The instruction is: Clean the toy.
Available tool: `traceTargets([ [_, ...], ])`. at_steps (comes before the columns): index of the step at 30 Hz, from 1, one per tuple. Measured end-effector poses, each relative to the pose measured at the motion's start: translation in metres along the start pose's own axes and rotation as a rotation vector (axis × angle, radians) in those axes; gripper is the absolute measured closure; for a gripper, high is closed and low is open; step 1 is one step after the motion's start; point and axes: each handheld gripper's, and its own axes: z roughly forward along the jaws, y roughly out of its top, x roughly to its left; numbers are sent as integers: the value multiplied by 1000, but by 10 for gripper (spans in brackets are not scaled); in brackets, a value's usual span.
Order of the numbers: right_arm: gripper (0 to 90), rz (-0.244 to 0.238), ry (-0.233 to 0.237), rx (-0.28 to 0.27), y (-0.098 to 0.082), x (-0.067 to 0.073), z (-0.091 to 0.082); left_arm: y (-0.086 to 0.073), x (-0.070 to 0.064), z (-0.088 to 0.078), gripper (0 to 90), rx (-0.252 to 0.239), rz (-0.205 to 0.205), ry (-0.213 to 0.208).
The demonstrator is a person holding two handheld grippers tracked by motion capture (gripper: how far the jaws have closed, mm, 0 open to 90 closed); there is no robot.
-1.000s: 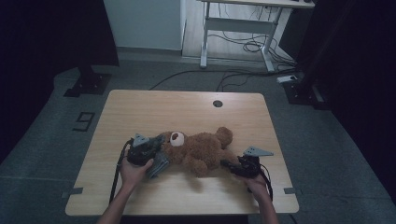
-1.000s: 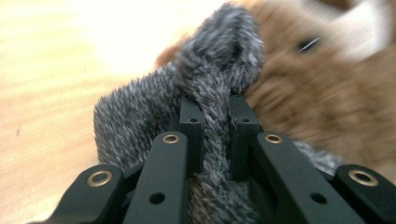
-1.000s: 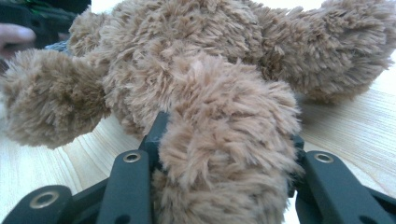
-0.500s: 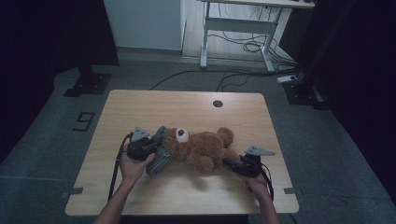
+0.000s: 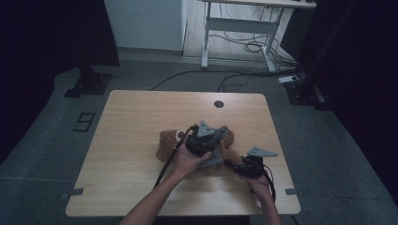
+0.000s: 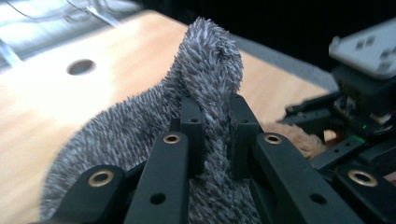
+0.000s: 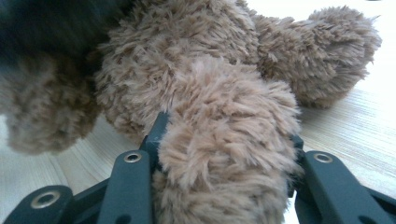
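Nearest to me, in the high view, my right hand-held gripper [image 5: 233,164] is low at the near right part of the surface [image 5: 136,122]. Its jaws are partly closed around a brown limb [image 7: 224,154] of the teddy bear [image 5: 165,144], and in the right gripper view the plush bulges out between the two black jaws, so the grip is firm. The limb rests just above the wood there, and behind it I see the bear's body and another limb lying on the surface.

A little farther, my left hand-held gripper [image 5: 219,133] is over the middle of the bear, and my left hand covers much of the toy. Its jaws are almost fully closed and they pinch a fold of grey fuzzy fabric [image 6: 210,79]. In the left gripper view this grey piece stands up between the jaws and hangs down toward the camera. The right hand-held gripper appears at the right edge of that view, near a bit of brown fur.

The bear lies in the middle of the surface, its brown part sticking out to the left of my left hand. Farther away, near the far edge, the surface has a round hole [image 5: 218,103].
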Motion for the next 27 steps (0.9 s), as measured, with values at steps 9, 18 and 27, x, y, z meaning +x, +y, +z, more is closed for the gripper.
traceTargets([
  [9,543,-8,19,6,0,2,2,-28,-13,17,794,67,33,-19],
  [18,543,-25,26,21,1,5,4,-55,9,-26,795,40,-12,9],
  [27,542,-16,34,13,1,4,5,-84,46,-58,794,37,-86,89],
])
